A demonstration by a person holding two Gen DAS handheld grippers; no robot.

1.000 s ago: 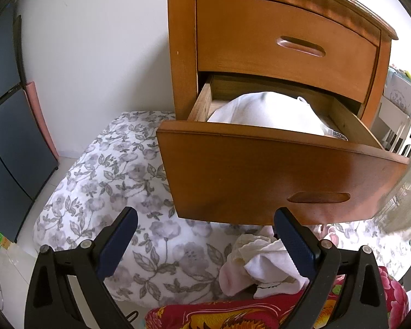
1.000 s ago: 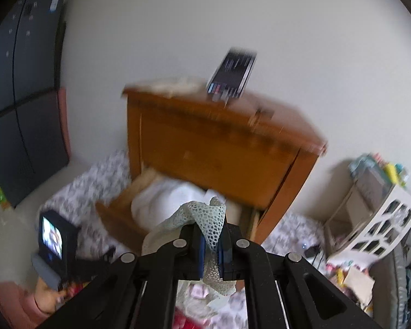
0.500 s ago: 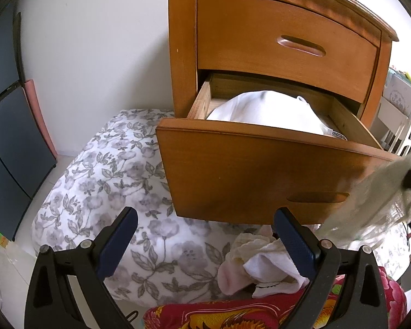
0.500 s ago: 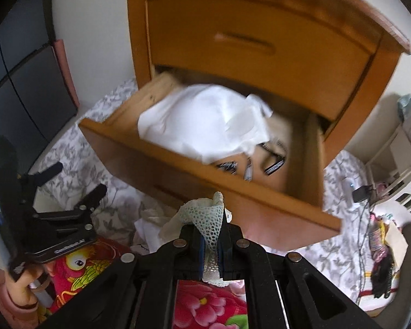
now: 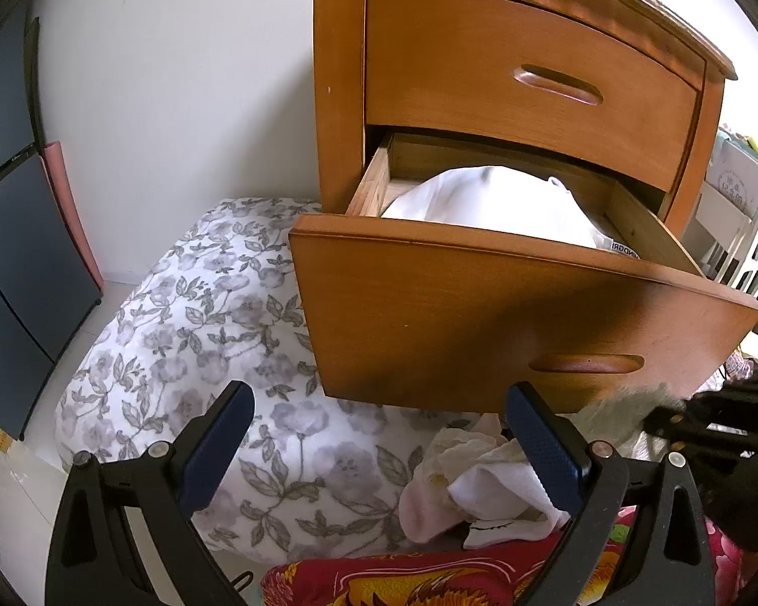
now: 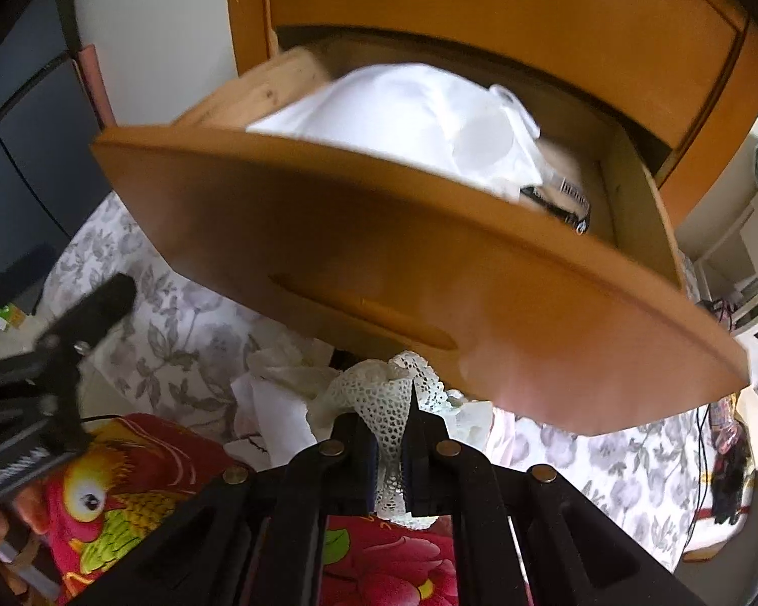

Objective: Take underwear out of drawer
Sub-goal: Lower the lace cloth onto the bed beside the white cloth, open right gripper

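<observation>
The lower drawer (image 5: 480,318) of a wooden nightstand stands pulled out, with white clothing (image 5: 495,202) heaped inside. My right gripper (image 6: 390,447) is shut on a pale lace underwear (image 6: 379,399), held low below the drawer front (image 6: 379,262). In the left wrist view this gripper (image 5: 682,416) enters from the right edge, trailing the blurred lace. My left gripper (image 5: 379,434) hangs open and holds nothing, in front of the drawer. Below it a small pile of white and pink garments (image 5: 480,490) lies on the bedding.
A floral grey-and-white quilt (image 5: 187,353) covers the floor left of the nightstand, and a red patterned blanket (image 6: 141,474) lies nearest. The upper drawer (image 5: 530,76) is closed. Dark panels (image 5: 10,252) stand at the left. A white rack (image 5: 743,232) and cables sit at the right.
My right gripper has dropped from above the drawer to below its front, carrying the lace underwear toward the garment pile. The left gripper has stayed put.
</observation>
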